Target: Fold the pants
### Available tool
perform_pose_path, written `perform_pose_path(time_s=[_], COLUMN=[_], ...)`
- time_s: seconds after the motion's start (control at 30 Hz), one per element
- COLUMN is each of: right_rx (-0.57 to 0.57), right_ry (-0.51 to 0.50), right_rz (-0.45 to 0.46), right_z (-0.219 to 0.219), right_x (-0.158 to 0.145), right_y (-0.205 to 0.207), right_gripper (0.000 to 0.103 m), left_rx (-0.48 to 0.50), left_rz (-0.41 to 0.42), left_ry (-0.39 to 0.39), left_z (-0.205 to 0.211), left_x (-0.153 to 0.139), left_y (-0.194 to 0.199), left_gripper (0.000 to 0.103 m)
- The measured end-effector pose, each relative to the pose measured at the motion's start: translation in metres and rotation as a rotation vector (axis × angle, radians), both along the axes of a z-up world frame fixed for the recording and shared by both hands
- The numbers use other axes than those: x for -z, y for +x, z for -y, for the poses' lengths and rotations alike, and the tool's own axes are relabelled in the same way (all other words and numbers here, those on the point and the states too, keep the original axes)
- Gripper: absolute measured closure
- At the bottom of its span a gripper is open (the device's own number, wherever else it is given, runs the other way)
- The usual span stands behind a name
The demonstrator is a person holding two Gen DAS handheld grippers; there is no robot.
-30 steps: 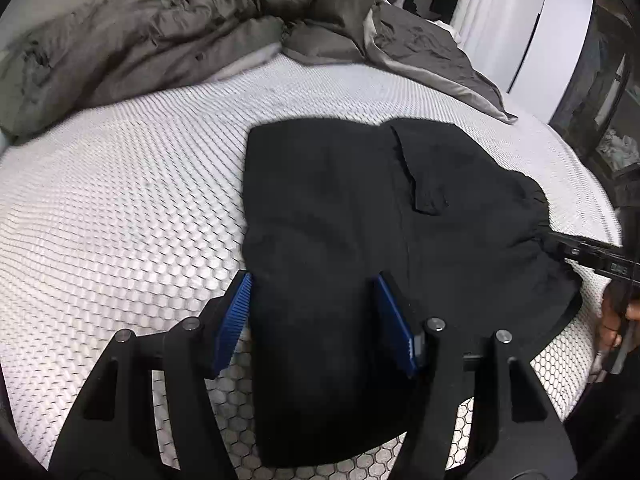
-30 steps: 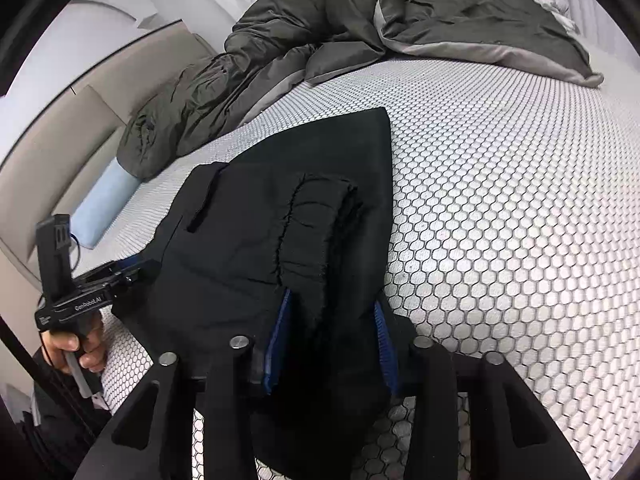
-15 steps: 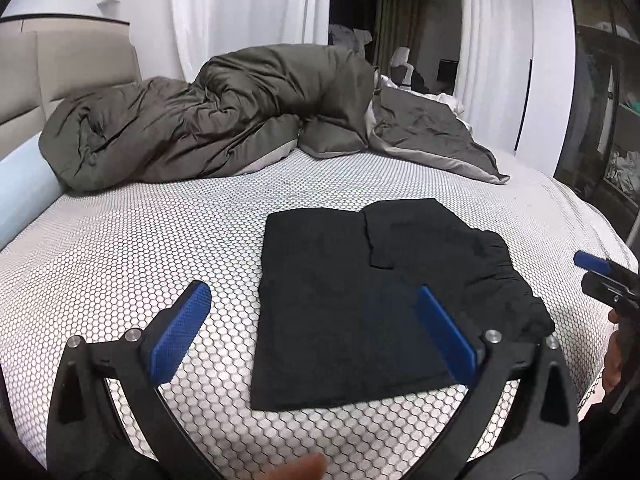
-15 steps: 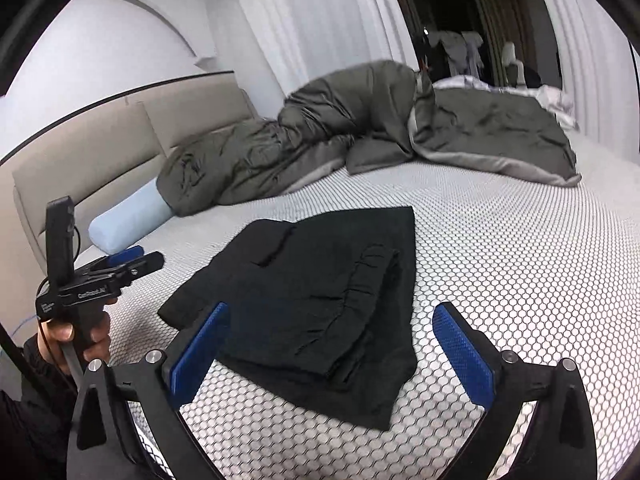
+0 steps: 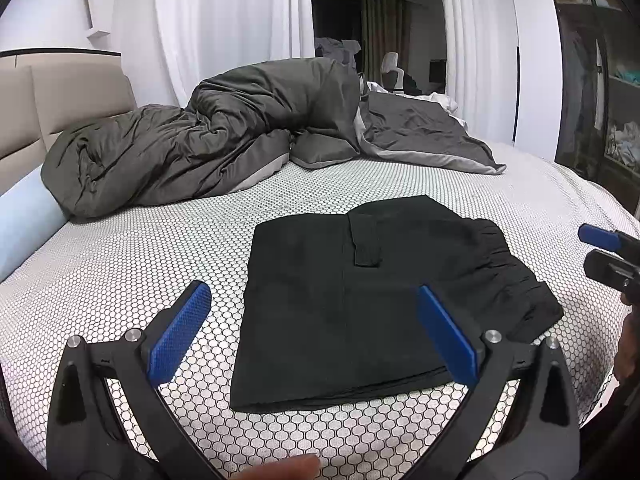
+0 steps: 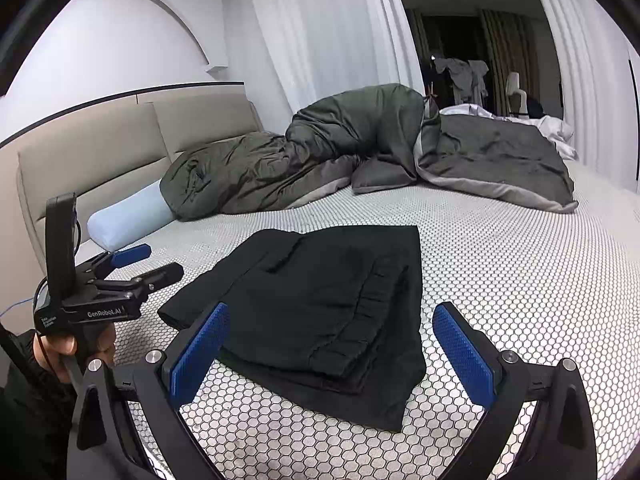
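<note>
The black pants (image 5: 352,300) lie folded in a flat, roughly square stack on the honeycomb-patterned bed cover (image 5: 120,264), waistband edge to the right. My left gripper (image 5: 312,288) hovers above their near edge, open wide, with nothing touching its blue pads. In the right wrist view the same pants (image 6: 320,300) lie with the gathered waistband on top. My right gripper (image 6: 331,309) is also open wide above them, holding nothing. Each gripper shows in the other's view: the right gripper (image 5: 592,252) at the far right, the left gripper (image 6: 158,260) at the left in a person's hand (image 6: 60,346).
A crumpled grey duvet (image 5: 208,152) is heaped across the far side of the bed. A light blue pillow (image 6: 128,220) lies against the beige headboard (image 6: 88,152). White curtains (image 5: 224,32) hang behind. A dark cabinet (image 5: 600,92) stands at the right.
Both grippers were shut on the pants' edges a second ago. They have opened wide, let the fabric go, and drawn back and up. The pants now lie folded.
</note>
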State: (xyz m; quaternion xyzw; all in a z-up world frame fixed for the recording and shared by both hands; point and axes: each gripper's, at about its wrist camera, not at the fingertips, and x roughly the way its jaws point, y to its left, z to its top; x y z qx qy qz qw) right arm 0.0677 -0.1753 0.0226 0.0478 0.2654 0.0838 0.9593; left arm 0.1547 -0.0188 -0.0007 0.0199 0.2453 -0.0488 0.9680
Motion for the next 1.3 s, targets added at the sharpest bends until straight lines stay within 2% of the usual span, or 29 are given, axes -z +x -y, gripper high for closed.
perform_pose_path(time_s=[1.3], right_rx=[-0.021], right_ry=[-0.029], right_rz=[0.001], right_z=[-0.004], right_x=[0.004], right_y=[0.001], right_gripper=[0.000], left_rx=[-0.009], left_rz=[0.021], left_ry=[-0.026], left_z=[-0.026], left_x=[-0.005], left_y=[-0.002], left_gripper=[0.001])
